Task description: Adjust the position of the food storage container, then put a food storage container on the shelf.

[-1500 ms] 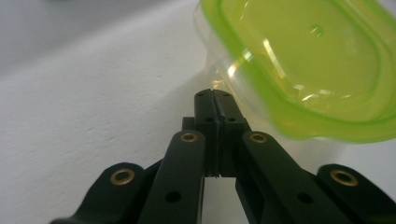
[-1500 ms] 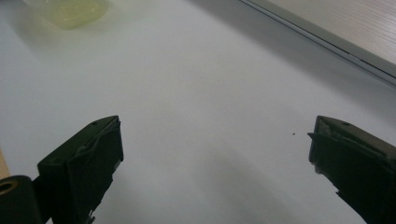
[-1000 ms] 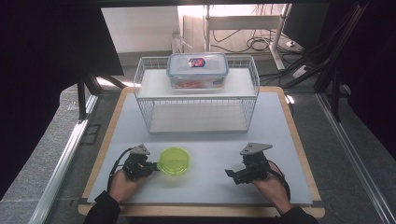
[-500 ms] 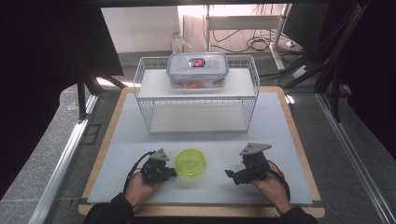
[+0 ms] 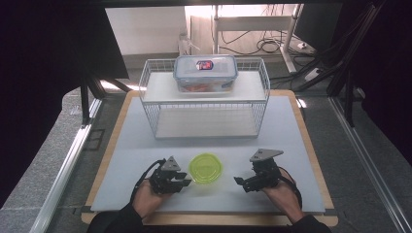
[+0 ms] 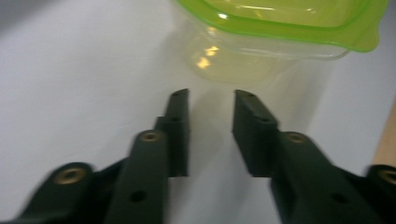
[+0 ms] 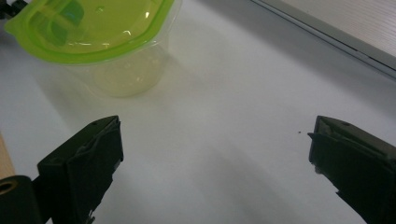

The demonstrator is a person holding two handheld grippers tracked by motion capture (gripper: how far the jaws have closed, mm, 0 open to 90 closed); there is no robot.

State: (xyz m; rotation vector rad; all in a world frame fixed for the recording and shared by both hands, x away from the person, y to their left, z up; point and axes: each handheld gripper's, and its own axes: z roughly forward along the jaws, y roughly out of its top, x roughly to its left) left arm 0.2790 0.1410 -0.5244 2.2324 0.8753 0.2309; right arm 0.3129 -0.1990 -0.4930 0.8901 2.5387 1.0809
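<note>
White matting covered the surface [image 5: 145, 145], with a wire rack [image 5: 204, 104] at the far side carrying a lidded clear box [image 5: 205, 73]. The green-lidded container [image 5: 205, 167] stood upright on the mat near the front edge, between the two hands. The left tool [image 5: 182, 180] sat just beside it; its jaws had just been opening and stood partly apart, with nothing between them (the container lay just ahead of the tips in the left gripper view). The right tool [image 5: 240, 182] rested near the container's other side, jaws spread wide and empty.

Risks, as judged: the container looked light and its clear wall smooth, so a one-sided push from either tool could slide or tip it. A grip taken only on the overhanging lid rim could pop the lid off. Closing hard on the thin wall could deform it.
</note>
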